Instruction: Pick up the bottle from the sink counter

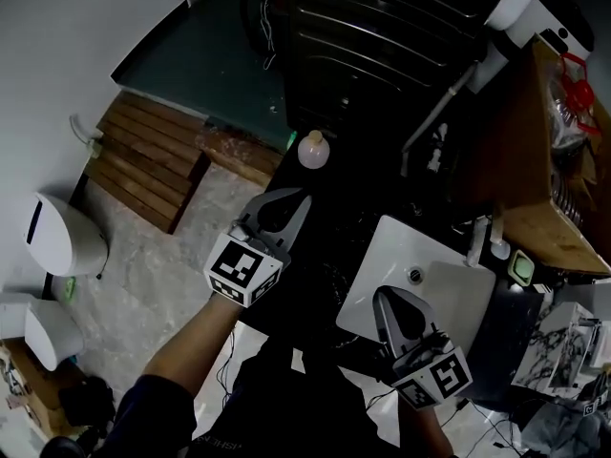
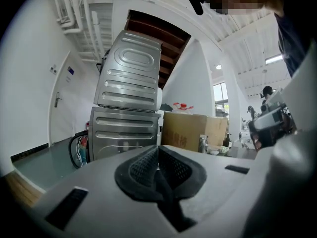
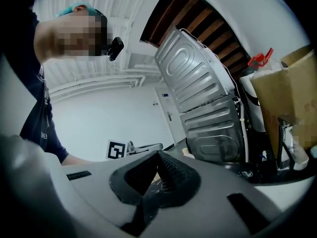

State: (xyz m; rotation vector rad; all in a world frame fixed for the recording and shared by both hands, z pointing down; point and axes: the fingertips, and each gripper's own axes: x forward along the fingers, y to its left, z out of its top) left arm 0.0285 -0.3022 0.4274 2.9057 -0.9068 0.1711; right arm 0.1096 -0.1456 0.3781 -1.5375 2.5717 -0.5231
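A small pale round-topped bottle [image 1: 313, 149] stands on the dark counter [image 1: 334, 227], left of the white sink [image 1: 449, 294]. My left gripper [image 1: 304, 198] is just below the bottle in the head view and points toward it. Its jaws are shut with nothing between them. My right gripper [image 1: 387, 296] hovers over the sink's near left part, also shut and empty. In the left gripper view the shut left gripper [image 2: 158, 148] hides the bottle. In the right gripper view a pale bit that may be the bottle [image 3: 187, 153] shows just past the shut right gripper [image 3: 158, 153].
A tall stack of metal appliances [image 1: 382, 27] rises behind the counter. A faucet [image 1: 474, 241] stands at the sink's far rim, with a wooden top [image 1: 525, 160] to its right. A cardboard box [image 2: 190, 130] sits further along. On the floor at left are wooden slats [image 1: 143, 156] and a white bin [image 1: 62, 237].
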